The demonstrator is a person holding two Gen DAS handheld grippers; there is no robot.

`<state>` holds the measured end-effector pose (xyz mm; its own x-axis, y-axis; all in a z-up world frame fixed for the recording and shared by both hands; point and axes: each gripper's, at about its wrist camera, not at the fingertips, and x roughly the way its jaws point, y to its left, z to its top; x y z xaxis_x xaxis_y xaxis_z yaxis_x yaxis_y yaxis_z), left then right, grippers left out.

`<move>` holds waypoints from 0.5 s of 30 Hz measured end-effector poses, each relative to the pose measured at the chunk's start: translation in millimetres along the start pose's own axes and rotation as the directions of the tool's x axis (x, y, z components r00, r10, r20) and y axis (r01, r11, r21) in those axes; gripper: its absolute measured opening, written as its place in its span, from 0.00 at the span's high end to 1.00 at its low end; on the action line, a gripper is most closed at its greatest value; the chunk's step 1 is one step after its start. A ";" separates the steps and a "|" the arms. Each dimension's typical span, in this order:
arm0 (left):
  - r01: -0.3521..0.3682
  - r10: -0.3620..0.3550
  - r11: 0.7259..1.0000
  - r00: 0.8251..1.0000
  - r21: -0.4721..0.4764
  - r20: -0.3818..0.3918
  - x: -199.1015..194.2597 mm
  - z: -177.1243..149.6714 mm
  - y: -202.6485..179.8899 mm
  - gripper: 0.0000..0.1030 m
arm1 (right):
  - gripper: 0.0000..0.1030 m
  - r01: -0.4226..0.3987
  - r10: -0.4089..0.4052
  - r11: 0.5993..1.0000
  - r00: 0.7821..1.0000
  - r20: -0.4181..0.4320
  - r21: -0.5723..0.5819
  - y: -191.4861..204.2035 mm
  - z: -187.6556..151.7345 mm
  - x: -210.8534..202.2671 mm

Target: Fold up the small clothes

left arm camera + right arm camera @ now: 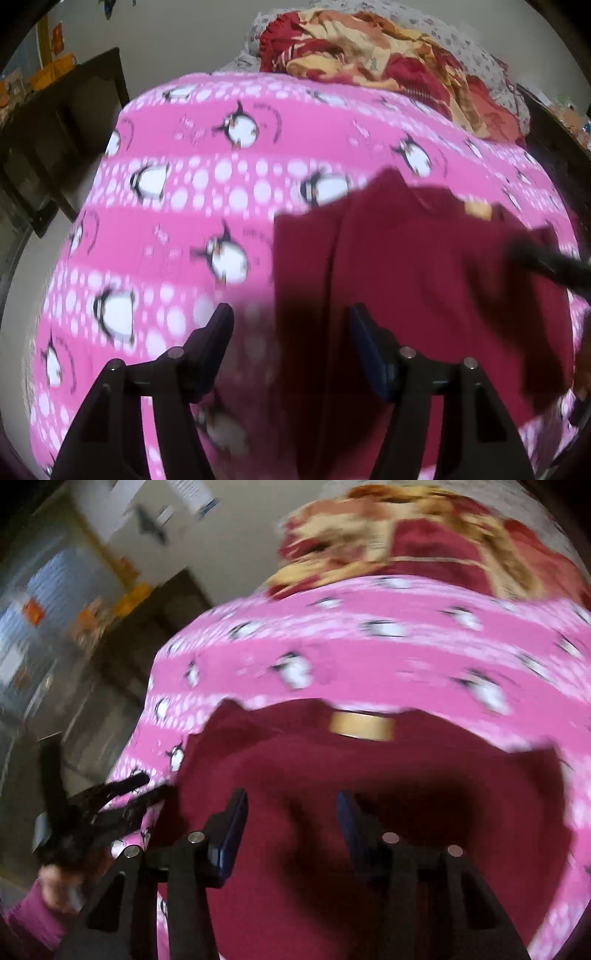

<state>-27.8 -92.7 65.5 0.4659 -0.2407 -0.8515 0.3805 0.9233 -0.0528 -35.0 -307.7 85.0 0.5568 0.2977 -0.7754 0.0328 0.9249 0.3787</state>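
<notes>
We saw the maroon shirt (369,812) lying spread on the pink penguin blanket (221,206) of the bed, collar tag away from us. Our left gripper (291,325) hung wide open and empty over the shirt's left edge; our right gripper (291,812) was likewise spread, holding nothing, above the shirt's middle. We judged that pinching there could snag the blanket along with the shirt (both are soft and lie flush). The blanket's left side offered free room, but the crumpled red-and-yellow quilt (388,55) crowded the far end, and the bed's edge dropped off near our left gripper.
</notes>
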 end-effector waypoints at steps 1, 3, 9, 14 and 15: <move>0.007 -0.007 1.000 1.000 -0.004 -0.012 -1.3 -8.6 1.6 0.35 | 0.47 -0.002 0.002 1.000 1.000 -0.017 -0.010 8.1 5.5 16.8; 0.007 -0.007 1.000 1.000 -0.006 -0.029 1.8 -17.0 0.6 0.34 | 0.47 0.039 -0.040 0.999 0.998 -0.045 -0.022 13.7 17.0 50.4; 0.067 -0.072 0.994 0.996 -0.081 -0.050 5.9 -32.4 17.3 0.32 | 0.44 0.098 -0.095 0.995 0.992 -0.087 0.034 16.7 36.4 76.5; 0.098 -0.105 0.988 0.993 -0.123 -0.050 10.8 -38.0 25.0 0.29 | 0.41 -0.005 0.000 0.998 0.998 -0.062 -0.069 63.3 37.4 64.4; 0.097 -0.104 0.987 0.993 -0.125 -0.050 11.5 -39.1 24.3 0.29 | 0.41 -0.022 0.016 0.997 0.997 -0.072 -0.073 70.9 37.3 69.5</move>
<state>-44.4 -61.3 34.0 0.3833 -0.3197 -0.8665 0.3212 0.9258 -0.1995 36.9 -230.2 76.9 0.4961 0.3291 -0.8035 -0.0398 0.9330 0.3575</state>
